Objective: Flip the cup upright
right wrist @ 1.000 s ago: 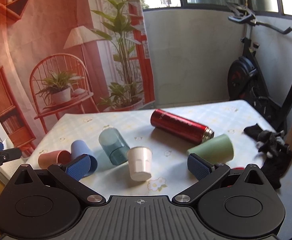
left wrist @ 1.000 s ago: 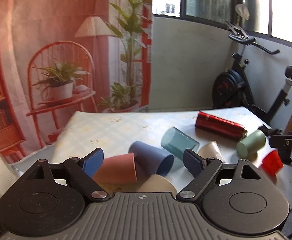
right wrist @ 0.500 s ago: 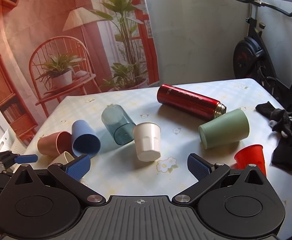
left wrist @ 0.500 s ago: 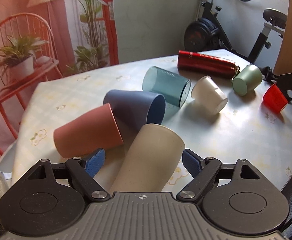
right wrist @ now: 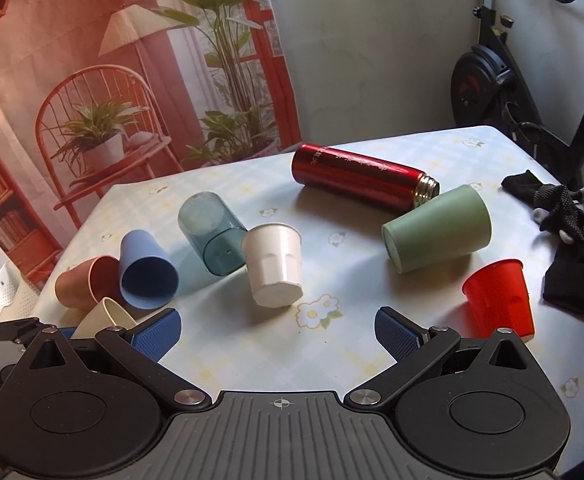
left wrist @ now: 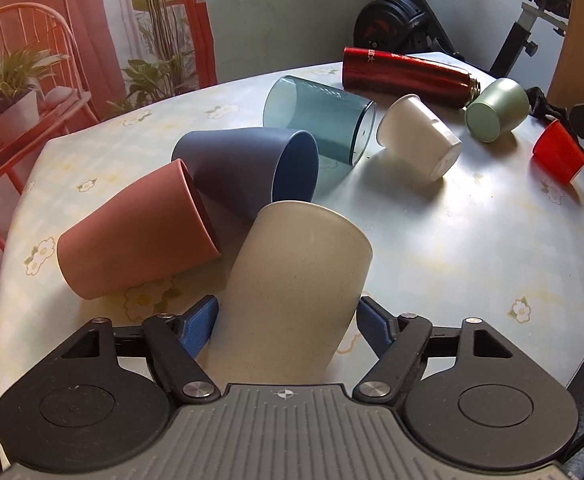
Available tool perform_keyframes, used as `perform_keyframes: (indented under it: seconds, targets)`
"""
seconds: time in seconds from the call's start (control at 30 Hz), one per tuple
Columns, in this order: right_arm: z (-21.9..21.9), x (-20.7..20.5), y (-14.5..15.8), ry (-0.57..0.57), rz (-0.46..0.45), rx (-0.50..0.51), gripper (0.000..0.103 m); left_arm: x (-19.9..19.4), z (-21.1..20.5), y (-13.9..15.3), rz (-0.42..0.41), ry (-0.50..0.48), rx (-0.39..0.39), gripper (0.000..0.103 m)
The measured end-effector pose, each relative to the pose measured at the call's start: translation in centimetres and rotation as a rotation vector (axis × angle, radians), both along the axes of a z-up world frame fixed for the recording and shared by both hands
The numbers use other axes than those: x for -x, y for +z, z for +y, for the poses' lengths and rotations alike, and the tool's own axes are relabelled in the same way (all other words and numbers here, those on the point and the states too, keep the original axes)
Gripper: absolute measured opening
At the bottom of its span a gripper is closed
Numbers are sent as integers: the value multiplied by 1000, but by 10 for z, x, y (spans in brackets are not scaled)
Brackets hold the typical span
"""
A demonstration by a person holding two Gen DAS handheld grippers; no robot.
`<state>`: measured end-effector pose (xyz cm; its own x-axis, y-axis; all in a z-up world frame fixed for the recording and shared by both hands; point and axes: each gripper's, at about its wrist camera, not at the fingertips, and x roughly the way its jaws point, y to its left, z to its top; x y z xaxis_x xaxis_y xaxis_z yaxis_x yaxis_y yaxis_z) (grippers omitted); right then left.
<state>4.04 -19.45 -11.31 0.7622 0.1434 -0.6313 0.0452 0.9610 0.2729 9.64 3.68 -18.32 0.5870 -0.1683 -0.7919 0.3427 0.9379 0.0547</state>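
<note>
**Left wrist view: beige cup lies between the fingers, base end away**

Left wrist view: beige cup [left wrist: 295, 284] on its side on the table [left wrist: 471, 248], long axis running roughly straight out from the left gripper [left wrist: 288, 320], leaning slightly right. Closed base points away; mouth end sits toward the palm, hidden under the gripper body. Fingers [left wrist: 200, 326] spread wide, one on each flank of the cup, close beside the wall. Contact not clear; no squeeze visible.

Pink cup [left wrist: 136, 232] and blue cup [left wrist: 248, 172] lie just left and beyond, blue one near the beige cup's far end.

Right wrist view: right gripper [right wrist: 278, 330] wide, holding nothing, over bare table near the white cup [right wrist: 274, 266]. Beige cup [right wrist: 104, 318] shows at far left edge, well off its line.

Judgement: left hand is far nearer. Next step likely close across the cup's width, then pitch it so the base goes down. Neighbours may get knocked on the swing.
</note>
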Motion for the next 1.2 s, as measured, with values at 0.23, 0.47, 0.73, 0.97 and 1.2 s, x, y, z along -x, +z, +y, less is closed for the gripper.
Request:
perform_keyframes:
  seconds: [0.23, 0.47, 0.73, 0.97, 1.2]
  targets:
    - [-6, 1, 1, -14, -3, -10, 102, -2, 4, 9, 62, 59, 73, 71]
    - [-27, 5, 2, -64, -16, -18, 102, 3, -22, 20, 88, 64, 149, 70]
    - [-73, 17, 4, -166, -34, 2, 102, -3, -97, 7, 124, -15, 192, 70]
    - [-100, 25, -1, -224, -28, 31, 102, -16, -145, -6, 122, -39, 206, 70]
    - [-102, 24, -8, -221, -8, 36, 102, -19, -160, -8, 110, -79, 216, 71]
